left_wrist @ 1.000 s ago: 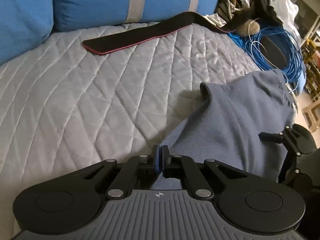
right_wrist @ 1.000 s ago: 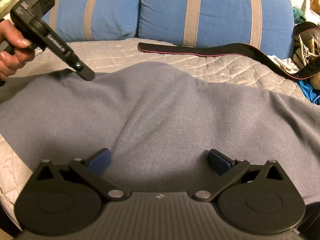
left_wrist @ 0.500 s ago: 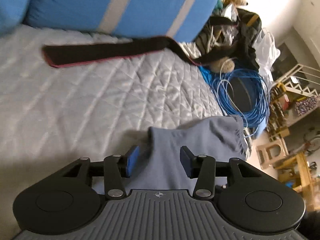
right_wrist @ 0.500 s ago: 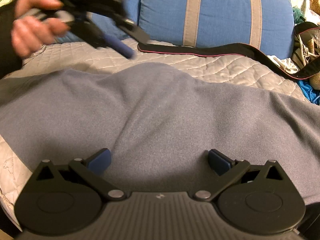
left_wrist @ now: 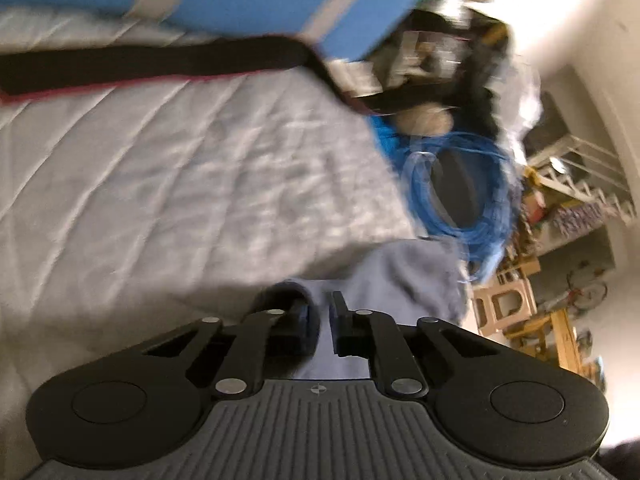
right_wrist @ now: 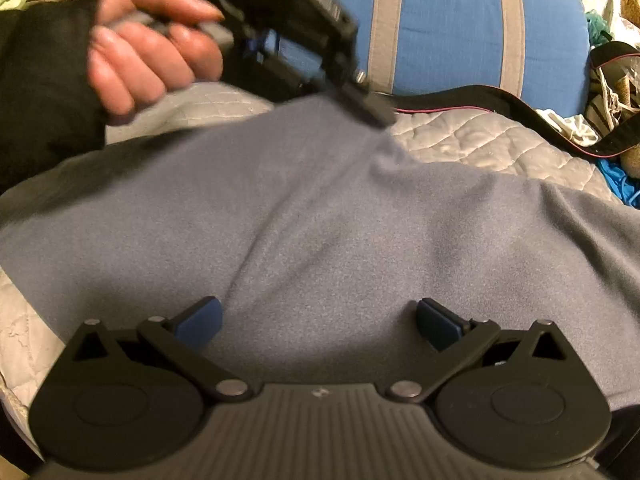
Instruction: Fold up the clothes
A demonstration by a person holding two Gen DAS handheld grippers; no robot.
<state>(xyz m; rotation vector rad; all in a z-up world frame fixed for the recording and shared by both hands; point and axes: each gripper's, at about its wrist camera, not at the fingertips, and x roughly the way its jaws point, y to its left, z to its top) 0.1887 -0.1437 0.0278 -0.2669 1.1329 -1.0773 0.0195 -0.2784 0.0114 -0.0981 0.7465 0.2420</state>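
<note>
A grey-blue fleece garment (right_wrist: 340,216) lies spread over the quilted bed. My right gripper (right_wrist: 318,322) hovers just above its near part, jaws wide open and empty. My left gripper (left_wrist: 319,318) has its jaws nearly closed, pinching a fold of the garment's far edge (left_wrist: 404,268); the view is motion-blurred. In the right wrist view the left gripper (right_wrist: 370,114) is held by a hand (right_wrist: 148,48) and its tip meets the garment's far edge, which is pulled into a small peak.
A black strap with red trim (right_wrist: 480,102) lies across the grey quilt (left_wrist: 160,184) in front of blue striped pillows (right_wrist: 460,24). A coil of blue cable (left_wrist: 464,192) and clutter sit off the bed's right side.
My left gripper let go of the garment's left edge, opened, swung right along the far edge and closed on a fold there. My right gripper has not moved.
</note>
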